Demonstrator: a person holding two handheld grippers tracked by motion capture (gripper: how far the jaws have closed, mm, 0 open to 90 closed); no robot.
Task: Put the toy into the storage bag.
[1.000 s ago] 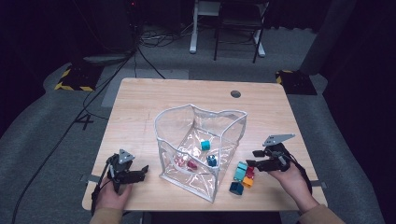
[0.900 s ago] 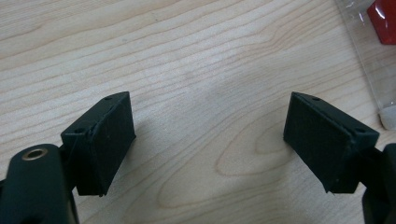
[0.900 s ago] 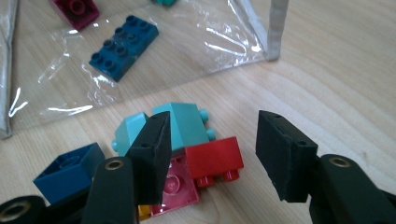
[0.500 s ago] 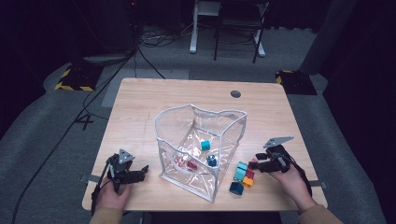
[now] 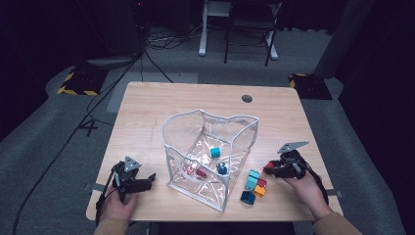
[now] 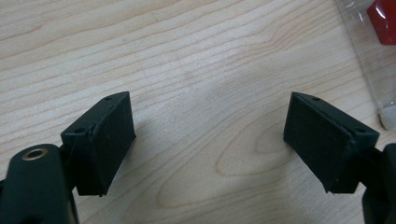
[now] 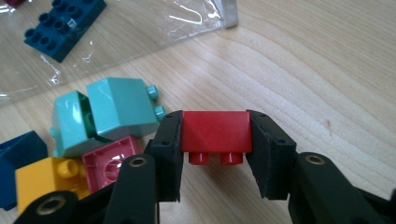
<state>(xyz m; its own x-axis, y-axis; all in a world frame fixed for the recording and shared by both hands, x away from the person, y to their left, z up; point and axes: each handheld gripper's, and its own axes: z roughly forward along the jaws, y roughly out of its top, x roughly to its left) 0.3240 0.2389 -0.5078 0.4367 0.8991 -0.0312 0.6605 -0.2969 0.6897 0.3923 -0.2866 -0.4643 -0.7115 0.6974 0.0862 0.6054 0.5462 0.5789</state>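
My right gripper (image 7: 215, 140) has just been closing and now sits shut on a red brick (image 7: 215, 131), both pads pressed to its sides just above the table. In the high view that red brick (image 5: 268, 169) is at the right gripper (image 5: 272, 170), right of the loose pile. The pile holds teal bricks (image 7: 109, 114), a pink one (image 7: 111, 161), a yellow one (image 7: 44, 179) and dark blue ones (image 7: 18, 149). A clear plastic bag (image 5: 210, 147) stands mid-table with several bricks inside. My left gripper (image 6: 210, 135) rests open over bare wood, left of the bag (image 5: 134, 181).
The wooden table (image 5: 147, 112) has a round cable hole (image 5: 247, 98) at the back right. A dark blue brick (image 7: 63, 23) lies inside the bag behind its clear wall. Chair and desk legs (image 5: 235, 34) stand on the floor beyond the table.
The right gripper's jaws have come together on the red brick beside the pile. The left gripper has stayed where it was.
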